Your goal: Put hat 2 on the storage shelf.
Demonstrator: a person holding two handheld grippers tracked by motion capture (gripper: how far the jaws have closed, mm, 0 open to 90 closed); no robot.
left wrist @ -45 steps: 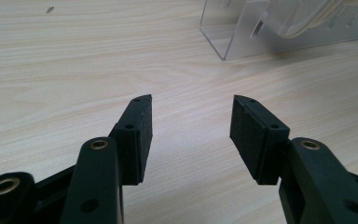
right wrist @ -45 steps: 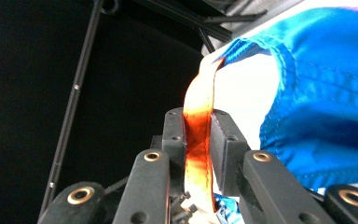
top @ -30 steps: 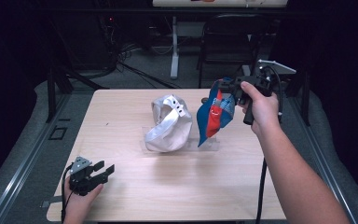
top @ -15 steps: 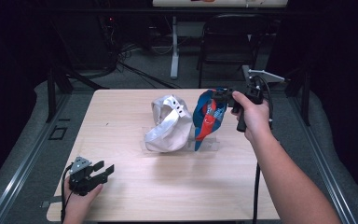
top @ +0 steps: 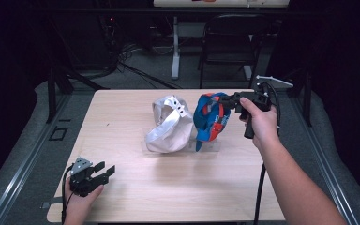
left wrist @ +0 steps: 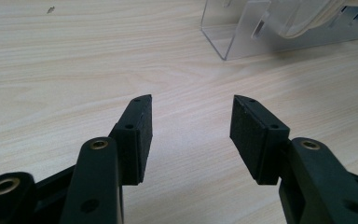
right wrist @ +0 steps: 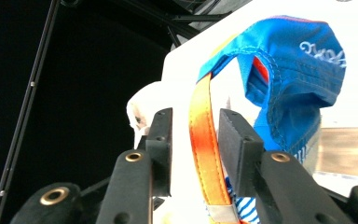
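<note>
A: Our right gripper [top: 232, 99] has just been opening around the blue cap's orange strap [right wrist: 205, 140], cap [top: 209, 119] on the clear stand [top: 211, 145], table's 1 o'clock.
B: Back out straight (don't snag). Left gripper [top: 104, 169] idles open, 7 o'clock.

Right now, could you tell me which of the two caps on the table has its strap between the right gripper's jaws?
The blue cap with the orange strap; the right gripper, its jaws just opening, straddles that strap. The white cap sits untouched beside it.

Matt pale wood-grain counter [left wrist: 74, 56]; clear glossy plastic stand [left wrist: 233, 37]; stitched blue cloth cap [right wrist: 298, 60] with orange woven strap [right wrist: 205, 140]; silvery white cap [top: 168, 126].
</note>
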